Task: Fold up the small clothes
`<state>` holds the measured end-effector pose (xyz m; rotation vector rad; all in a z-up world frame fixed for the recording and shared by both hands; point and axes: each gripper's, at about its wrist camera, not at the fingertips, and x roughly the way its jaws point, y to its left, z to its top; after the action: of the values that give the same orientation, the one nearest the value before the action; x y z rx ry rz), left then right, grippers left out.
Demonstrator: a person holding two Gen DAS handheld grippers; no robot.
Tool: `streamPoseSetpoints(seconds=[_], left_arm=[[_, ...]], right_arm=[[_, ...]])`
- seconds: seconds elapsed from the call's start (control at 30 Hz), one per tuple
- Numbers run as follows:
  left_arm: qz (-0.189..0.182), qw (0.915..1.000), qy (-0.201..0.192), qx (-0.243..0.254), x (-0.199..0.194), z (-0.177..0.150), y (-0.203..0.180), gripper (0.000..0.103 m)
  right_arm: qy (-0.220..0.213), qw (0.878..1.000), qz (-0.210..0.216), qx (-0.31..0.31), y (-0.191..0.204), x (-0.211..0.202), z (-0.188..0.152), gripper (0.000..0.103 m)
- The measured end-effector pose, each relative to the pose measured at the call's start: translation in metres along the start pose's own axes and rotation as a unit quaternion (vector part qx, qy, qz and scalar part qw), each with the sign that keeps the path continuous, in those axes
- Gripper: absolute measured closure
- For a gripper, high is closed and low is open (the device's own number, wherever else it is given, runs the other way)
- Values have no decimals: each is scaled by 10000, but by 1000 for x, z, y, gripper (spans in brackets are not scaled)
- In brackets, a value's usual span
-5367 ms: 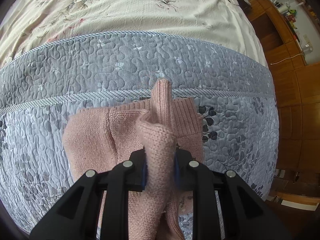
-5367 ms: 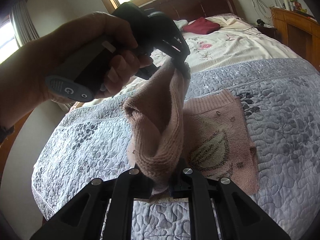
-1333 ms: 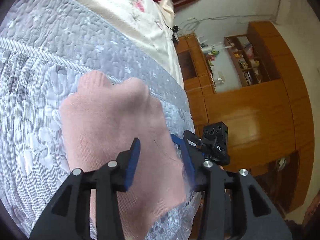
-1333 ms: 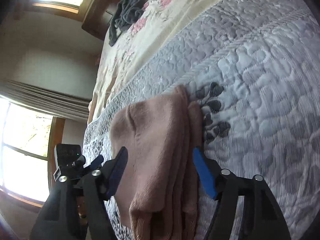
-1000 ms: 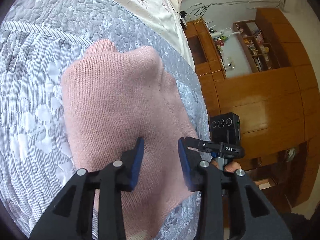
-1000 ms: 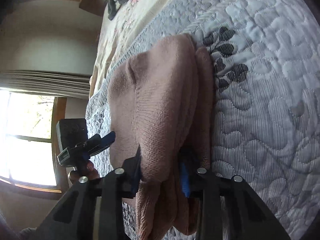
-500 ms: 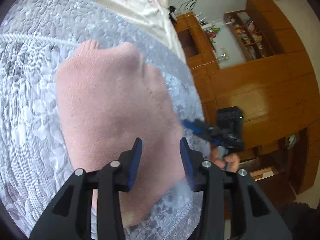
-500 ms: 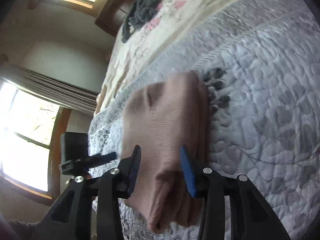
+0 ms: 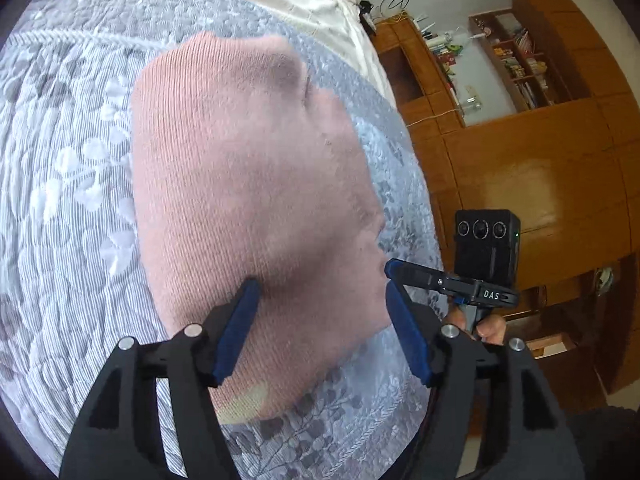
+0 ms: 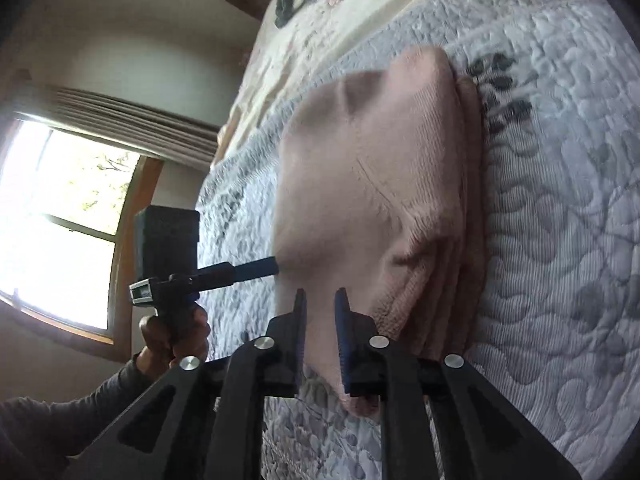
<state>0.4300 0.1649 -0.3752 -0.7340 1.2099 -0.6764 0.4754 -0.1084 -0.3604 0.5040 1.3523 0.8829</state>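
left wrist view: folded pink sweater (image 9: 248, 200) on grey quilt (image 9: 60, 200)

quilted bed (image 9: 72, 184), wooden cabinets (image 9: 532, 168), bright window (image 10: 60, 216)

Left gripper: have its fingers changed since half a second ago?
Yes. The left gripper has opened: its blue pads now stand wide apart over the folded pink sweater, which lies on the grey quilt.

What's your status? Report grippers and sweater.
Left hand-held gripper open over pink sweater. Right hand-held gripper narrowed at its edge, grip unclear. Folded, on quilt. No obstructions.
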Motion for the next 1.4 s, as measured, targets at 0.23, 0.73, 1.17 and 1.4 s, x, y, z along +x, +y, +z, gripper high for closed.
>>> streamPoseSetpoints(seconds=[0.23,0.73,1.17,1.4], left_arm=[[-474,9987,-135,-134,-22,-25,-10,23],[-695,9893,-199,-1264,-22,-33,98,9],[-1043,9873,96,-1196,25,-31,84,14],[-202,9912,245,-1282,24,-24,67,71]], right_arm=[[-226,9974,256,641,-40,-41,11,70],[394,9935,224,1040,-76,23,131,7],[480,9963,324,637,-61,60,150,10],[277,9964,358,722,-56,61,144,49]])
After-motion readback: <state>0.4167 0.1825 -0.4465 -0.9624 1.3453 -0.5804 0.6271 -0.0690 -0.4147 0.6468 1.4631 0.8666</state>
